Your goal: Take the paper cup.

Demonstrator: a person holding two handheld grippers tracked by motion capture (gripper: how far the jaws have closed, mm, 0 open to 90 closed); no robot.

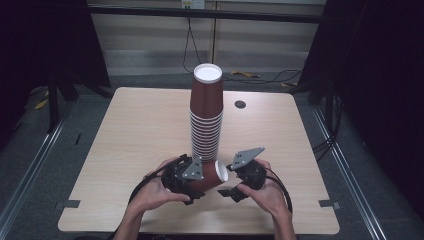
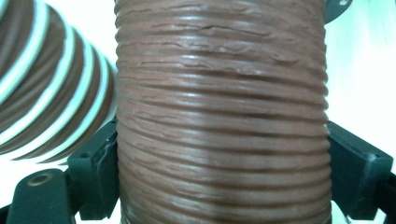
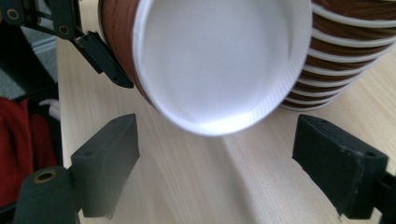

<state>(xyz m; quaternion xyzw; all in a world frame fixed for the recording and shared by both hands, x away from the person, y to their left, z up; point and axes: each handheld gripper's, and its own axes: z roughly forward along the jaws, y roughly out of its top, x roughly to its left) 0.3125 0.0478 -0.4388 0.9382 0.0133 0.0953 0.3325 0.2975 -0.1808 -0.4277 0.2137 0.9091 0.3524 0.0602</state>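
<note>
A: Where was the cup at that point?

B: The brown paper cup lay on its side, clamped across its ribbed wall by the left tongs, both pads pressing on it. Its white mouth faced the right tongs, close in front of them and a little above.

A: And those?

B: The right tongs stood wide apart with nothing between them, only bare bench under the gap.

A: So what was the step, as you read it?

B: Probably handing the cup over, or steadying it so it could go on the stack of cups that stood just beyond both tongs. That was my guess from the layout.

A: How should it have been done well?

B: The right tongs needed to rise and square up to the rim, one pad inside the mouth and one outside, closing gently since thin paper dents. The left should have held its grip until the right had a firm bite. The stack was tall and very near, so any swing of the cup risked knocking it.
</note>
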